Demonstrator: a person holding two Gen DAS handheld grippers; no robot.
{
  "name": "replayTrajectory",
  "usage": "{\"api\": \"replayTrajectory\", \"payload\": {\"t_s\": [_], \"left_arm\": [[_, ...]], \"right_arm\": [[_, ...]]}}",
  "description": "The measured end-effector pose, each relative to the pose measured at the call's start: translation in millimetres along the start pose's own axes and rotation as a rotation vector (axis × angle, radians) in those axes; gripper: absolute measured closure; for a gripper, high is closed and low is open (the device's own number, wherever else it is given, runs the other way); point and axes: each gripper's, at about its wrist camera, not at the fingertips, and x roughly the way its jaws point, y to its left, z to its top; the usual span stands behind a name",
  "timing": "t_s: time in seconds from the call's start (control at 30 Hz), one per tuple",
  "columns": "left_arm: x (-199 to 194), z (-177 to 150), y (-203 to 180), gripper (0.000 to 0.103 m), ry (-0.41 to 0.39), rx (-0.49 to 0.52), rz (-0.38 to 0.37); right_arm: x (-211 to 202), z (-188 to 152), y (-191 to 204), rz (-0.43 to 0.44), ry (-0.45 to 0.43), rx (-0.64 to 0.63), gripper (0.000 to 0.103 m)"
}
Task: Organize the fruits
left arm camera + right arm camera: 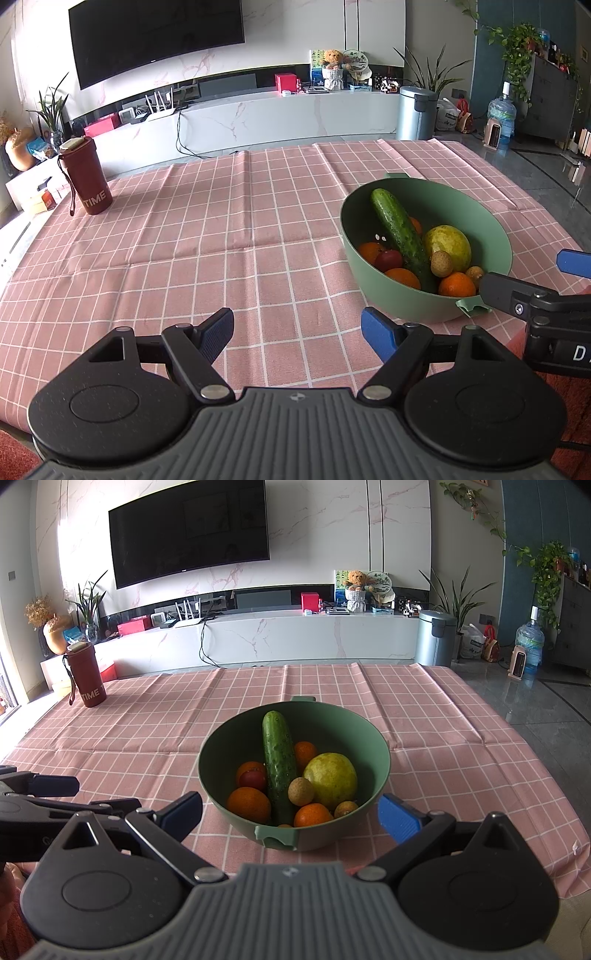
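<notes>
Right wrist view puts the green bowl [293, 775] in the middle, standing on the pink checked tablecloth [461, 738]. Inside the bowl all the produce lies together: a cucumber [279, 764] leans lengthwise against the far wall, a big yellow-green fruit [330, 777] rests at its right, several oranges [248, 805] sit around its lower end, a small red fruit [253, 779] is at its left, and two small brown round fruits [301, 791] lie near the front rim. No fruit lies on the cloth outside the bowl, so this scene fits both a bowl that is already filled and a bowl that waits to be sorted out; I cannot tell which.

Just in front of the bowl hovers the right gripper [291, 814], its jaws wide apart and holding nothing, one on each side of the front rim, probably so that it can reach in or take the bowl. Left of the bowl, the left gripper [297, 332] hangs over bare cloth, also wide open and empty. Far left of the bowl, near the table edge, stands a dark red cup [85, 675].
</notes>
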Motion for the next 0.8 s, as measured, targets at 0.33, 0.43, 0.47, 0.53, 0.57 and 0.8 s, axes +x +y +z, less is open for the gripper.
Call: {"api": "replayTrajectory", "payload": {"t_s": [0.33, 0.43, 0.47, 0.53, 0.57, 0.8], "left_arm": [[-2.0, 0.9, 1.8, 0.011, -0.005, 0.001, 0.0], [-1.2, 0.3, 2.9, 0.011, -0.005, 0.001, -0.003], [-1.6, 0.7, 2.6, 0.011, -0.005, 0.0, -0.004], [-1.6, 0.9, 1.9, 0.011, -0.006, -0.001, -0.005], [-2.0, 1.1, 1.5, 0.011, -0.007, -0.001, -0.006], [-1.8, 0.3, 1.8, 0.011, -0.008, 0.0, -0.008]], "right_arm": [[-0.7, -0.8, -1.4, -0.002, 0.001, -0.001, 0.005], [-0.7, -0.7, -1.3, -0.002, 0.001, -0.002, 0.005], [-0.9, -0.8, -1.5, -0.002, 0.001, -0.002, 0.005], [-1.1, -0.9, -2.0, -0.002, 0.002, -0.002, 0.005], [-1.0, -1.6, -3.1, -0.002, 0.002, -0.001, 0.005], [-1.4, -1.7, -3.9, -0.003, 0.003, -0.003, 0.005]]}}
